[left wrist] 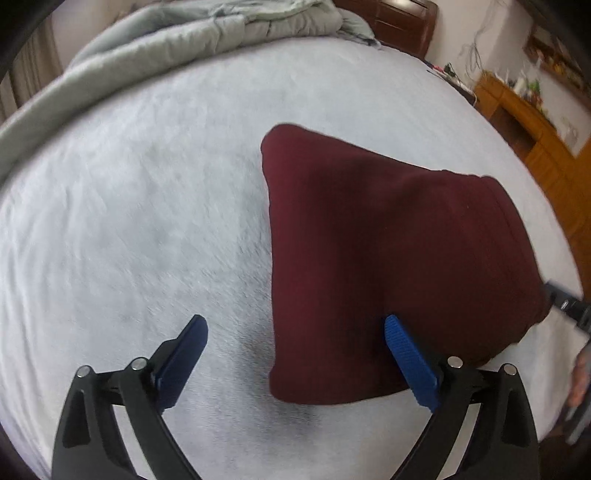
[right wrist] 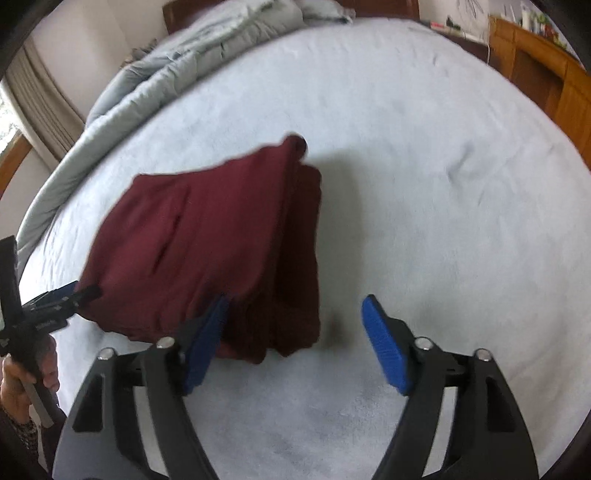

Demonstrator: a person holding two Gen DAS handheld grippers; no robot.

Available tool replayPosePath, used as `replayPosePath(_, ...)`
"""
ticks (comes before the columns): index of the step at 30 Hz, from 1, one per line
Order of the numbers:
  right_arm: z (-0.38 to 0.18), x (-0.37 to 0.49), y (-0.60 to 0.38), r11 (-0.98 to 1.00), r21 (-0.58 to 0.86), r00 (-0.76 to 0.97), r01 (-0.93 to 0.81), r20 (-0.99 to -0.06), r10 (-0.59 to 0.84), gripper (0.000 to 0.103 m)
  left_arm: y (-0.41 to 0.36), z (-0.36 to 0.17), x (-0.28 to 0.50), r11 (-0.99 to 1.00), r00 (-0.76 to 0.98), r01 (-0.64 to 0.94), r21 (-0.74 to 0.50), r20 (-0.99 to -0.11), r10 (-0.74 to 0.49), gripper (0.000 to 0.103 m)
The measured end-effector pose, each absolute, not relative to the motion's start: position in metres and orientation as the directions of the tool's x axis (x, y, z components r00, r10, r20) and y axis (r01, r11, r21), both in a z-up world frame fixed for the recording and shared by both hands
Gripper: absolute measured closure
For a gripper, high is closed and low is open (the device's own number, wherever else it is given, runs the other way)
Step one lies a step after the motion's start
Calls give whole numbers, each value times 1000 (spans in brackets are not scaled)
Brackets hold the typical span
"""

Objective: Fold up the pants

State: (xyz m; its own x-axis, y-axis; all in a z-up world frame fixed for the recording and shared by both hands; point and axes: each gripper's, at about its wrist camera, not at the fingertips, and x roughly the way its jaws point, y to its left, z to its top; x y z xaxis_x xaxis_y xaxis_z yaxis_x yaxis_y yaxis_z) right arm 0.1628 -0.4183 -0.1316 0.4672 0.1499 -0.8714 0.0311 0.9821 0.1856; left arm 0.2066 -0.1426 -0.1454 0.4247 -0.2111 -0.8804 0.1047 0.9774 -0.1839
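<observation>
The dark red pants (left wrist: 388, 258) lie folded into a compact stack on the pale bed sheet (left wrist: 129, 221). My left gripper (left wrist: 295, 332) is open just above the stack's near left corner, one blue finger over the cloth, the other over bare sheet. In the right wrist view the pants (right wrist: 207, 240) show several layered edges on their right side. My right gripper (right wrist: 295, 317) is open at the stack's near right corner, holding nothing. The left gripper also shows in the right wrist view (right wrist: 55, 299), at the stack's left edge.
A rumpled grey quilt (left wrist: 184, 37) lies along the far side of the bed. Wooden furniture (left wrist: 524, 122) stands to the right of the bed, and a dark headboard (left wrist: 399, 18) is at the far end. A curtain (right wrist: 40, 96) hangs at left.
</observation>
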Motion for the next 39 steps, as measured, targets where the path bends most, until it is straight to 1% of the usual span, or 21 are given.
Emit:
replayPosePath(2,-136,161,-422,975,216,457,57,-874,167,22,-136,-146,208,975,414,100,-199,-883,-223,5)
replayPosePath(4,-132,158,-424,967,245,467,76,-865,182,22,-144,-145,209,978,418,97,-184,-884,-208,6)
replayPosePath(6,-116,148,-426,952,293,504,92,-838,209,22,-145,-134,203,985,433,90,-150,-885,-175,7)
replayPosePath(7,-110,144,-425,948,302,510,96,-833,213,15,-146,-130,200,986,438,87,-142,-883,-166,7)
replayPosePath(8,-104,138,-424,949,300,513,101,-833,209,10,-146,-120,193,987,448,85,-136,-880,-160,7)
replayPosePath(12,-76,111,-405,957,277,531,85,-826,192,3,-153,-96,167,986,456,94,-135,-875,-163,4)
replayPosePath(14,-69,100,-395,966,242,522,94,-838,159,3,-157,-88,155,987,455,101,-122,-877,-155,4)
replayPosePath(18,-67,84,-367,990,110,477,85,-877,57,3,-163,-76,131,991,462,108,-79,-878,-121,4)
replayPosePath(21,-72,82,-358,992,50,416,113,-909,-2,3,-164,-70,121,993,468,111,-45,-879,-92,4)
replayPosePath(24,-69,73,-352,991,75,406,111,-914,24,3,-165,-61,109,993,481,117,-10,-874,-66,4)
replayPosePath(28,-62,62,-356,978,145,417,150,-906,71,3,-161,-52,97,994,488,111,-7,-871,-60,4)
replayPosePath(32,-57,59,-359,977,124,415,172,-909,42,3,-156,-44,89,994,491,102,-29,-868,-76,4)
replayPosePath(39,-46,56,-347,991,42,409,129,-912,-15,3,-153,-37,82,994,498,103,-35,-863,-82,4)
